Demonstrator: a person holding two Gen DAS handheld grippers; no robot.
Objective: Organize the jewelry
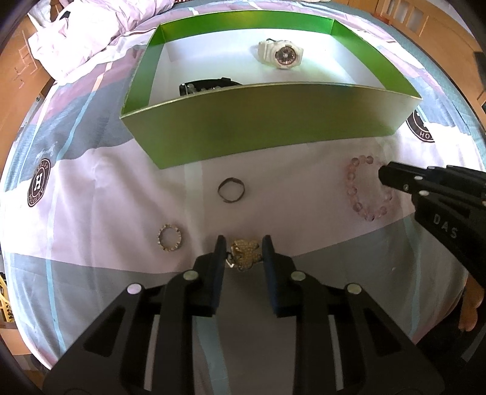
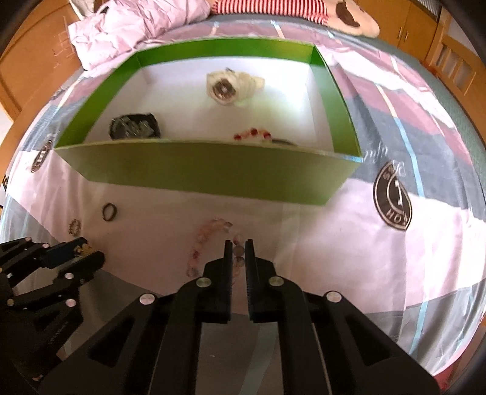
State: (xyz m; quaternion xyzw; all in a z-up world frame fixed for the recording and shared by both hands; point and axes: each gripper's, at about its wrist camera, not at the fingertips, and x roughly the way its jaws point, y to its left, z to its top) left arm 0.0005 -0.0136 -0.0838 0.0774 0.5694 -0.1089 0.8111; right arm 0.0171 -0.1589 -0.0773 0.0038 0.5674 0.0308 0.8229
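A gold sparkly jewelry piece (image 1: 244,253) lies on the bed sheet, and my left gripper (image 1: 243,243) is shut on it, one pad at each side. To its right, a pink bead bracelet (image 1: 361,194) rests on the sheet; my right gripper (image 2: 239,244) is shut on its beads (image 2: 238,253). A dark ring (image 1: 231,190) and a small gold studded ring (image 1: 169,237) lie loose on the sheet. Behind them stands a green box (image 1: 258,121) holding a white watch (image 1: 281,54), a dark item (image 2: 133,127) and a red bead bracelet (image 2: 252,133).
A rumpled pink quilt (image 1: 91,33) lies at the back left. A striped cloth and a plush shape (image 2: 349,15) sit behind the box. Wooden furniture (image 2: 449,60) borders the bed. Round logos (image 2: 393,197) are printed on the sheet.
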